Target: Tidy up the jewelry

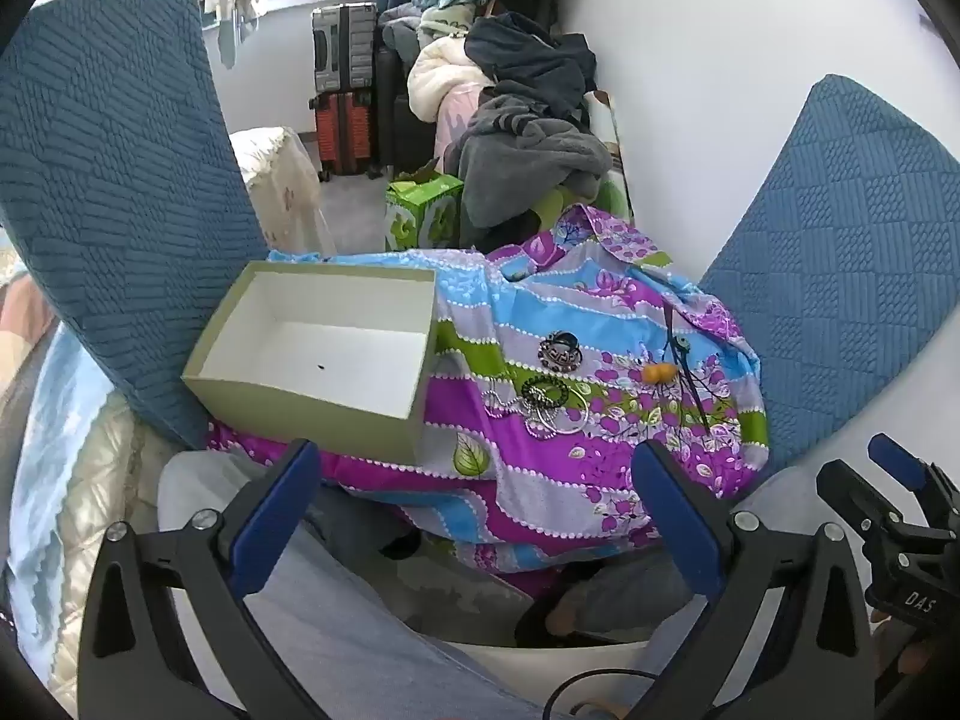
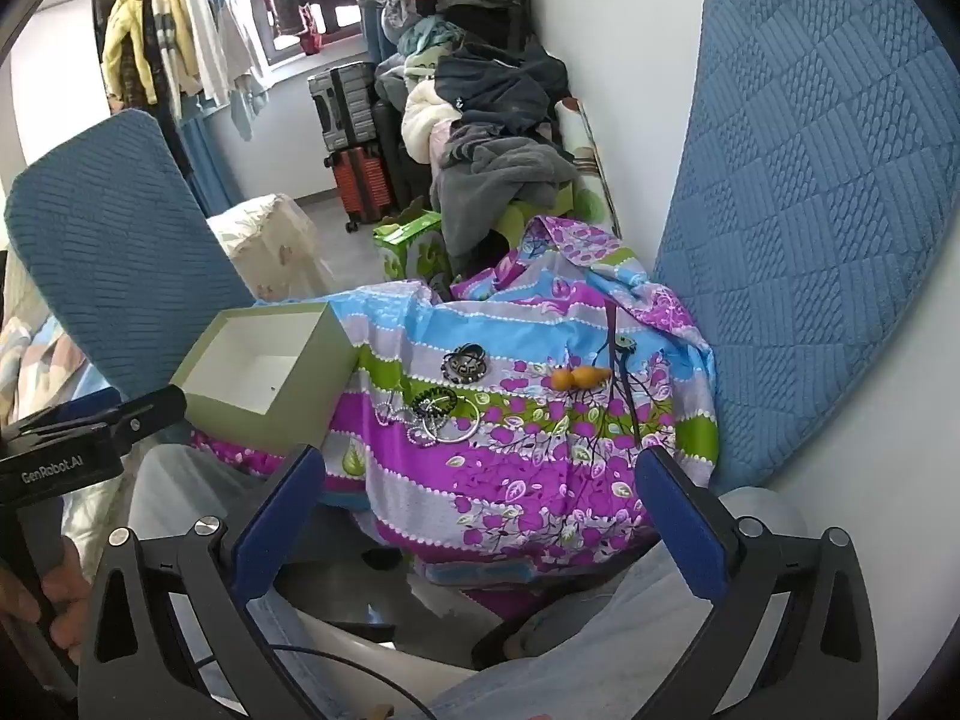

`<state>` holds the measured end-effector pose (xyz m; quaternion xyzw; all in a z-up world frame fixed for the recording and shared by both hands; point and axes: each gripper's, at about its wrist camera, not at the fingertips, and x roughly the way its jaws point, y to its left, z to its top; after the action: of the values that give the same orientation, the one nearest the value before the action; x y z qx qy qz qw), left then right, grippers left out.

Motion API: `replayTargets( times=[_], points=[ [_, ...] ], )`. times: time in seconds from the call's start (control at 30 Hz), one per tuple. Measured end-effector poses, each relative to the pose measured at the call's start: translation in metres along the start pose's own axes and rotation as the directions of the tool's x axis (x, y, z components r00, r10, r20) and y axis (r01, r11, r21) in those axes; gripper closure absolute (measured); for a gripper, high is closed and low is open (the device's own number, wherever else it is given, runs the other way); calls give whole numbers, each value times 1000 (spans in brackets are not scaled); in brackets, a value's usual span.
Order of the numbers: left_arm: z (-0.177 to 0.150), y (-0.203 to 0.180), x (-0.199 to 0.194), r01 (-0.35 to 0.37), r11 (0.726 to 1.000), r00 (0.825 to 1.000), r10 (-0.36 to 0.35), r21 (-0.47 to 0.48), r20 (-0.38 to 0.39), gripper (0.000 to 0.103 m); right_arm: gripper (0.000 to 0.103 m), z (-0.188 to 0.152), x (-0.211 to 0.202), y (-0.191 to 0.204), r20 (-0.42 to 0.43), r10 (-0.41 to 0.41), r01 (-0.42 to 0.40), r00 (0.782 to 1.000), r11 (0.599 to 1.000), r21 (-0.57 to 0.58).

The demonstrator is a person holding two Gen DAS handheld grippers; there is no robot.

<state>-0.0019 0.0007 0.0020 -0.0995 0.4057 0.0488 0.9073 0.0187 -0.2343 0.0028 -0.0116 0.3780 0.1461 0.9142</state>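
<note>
A green box (image 1: 312, 348) with a white empty inside sits on a flowered cloth (image 1: 540, 468), left of the jewelry; it also shows in the right wrist view (image 2: 264, 372). On the cloth lie a round dark brooch (image 1: 560, 351), a tangle of bangles and chains (image 1: 549, 405), and an orange bead pendant (image 1: 660, 372) on a dark cord. The same pieces show in the right wrist view: brooch (image 2: 465, 363), bangles (image 2: 441, 414), pendant (image 2: 579, 377). My left gripper (image 1: 480, 480) is open and empty, short of the cloth. My right gripper (image 2: 480, 486) is open and empty too.
Two blue cushioned chair backs (image 1: 108, 180) (image 2: 810, 210) flank the cloth. Behind are a heap of clothes (image 1: 516, 102), suitcases (image 1: 345, 90), a green carton (image 1: 420, 213) and a white wall (image 1: 720, 30). My right gripper shows at the left view's lower right (image 1: 900, 516).
</note>
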Motion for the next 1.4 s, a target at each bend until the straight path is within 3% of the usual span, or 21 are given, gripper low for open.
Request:
replayTargets(
  times=[0.1, 0.17, 1.4],
  points=[
    [-6, 6, 1, 6, 1000, 1000, -6, -9, 18, 1, 0, 0, 0, 0, 14, 21, -22, 1000, 1000, 14],
    [0, -3, 0, -32, 999, 999, 32, 26, 1, 1, 0, 1, -1, 1, 10, 20, -20, 1000, 1000, 9],
    [5, 5, 0, -35, 999, 999, 35, 10, 6, 1, 0, 13, 9, 0, -6, -29, 29, 1000, 999, -18]
  ],
)
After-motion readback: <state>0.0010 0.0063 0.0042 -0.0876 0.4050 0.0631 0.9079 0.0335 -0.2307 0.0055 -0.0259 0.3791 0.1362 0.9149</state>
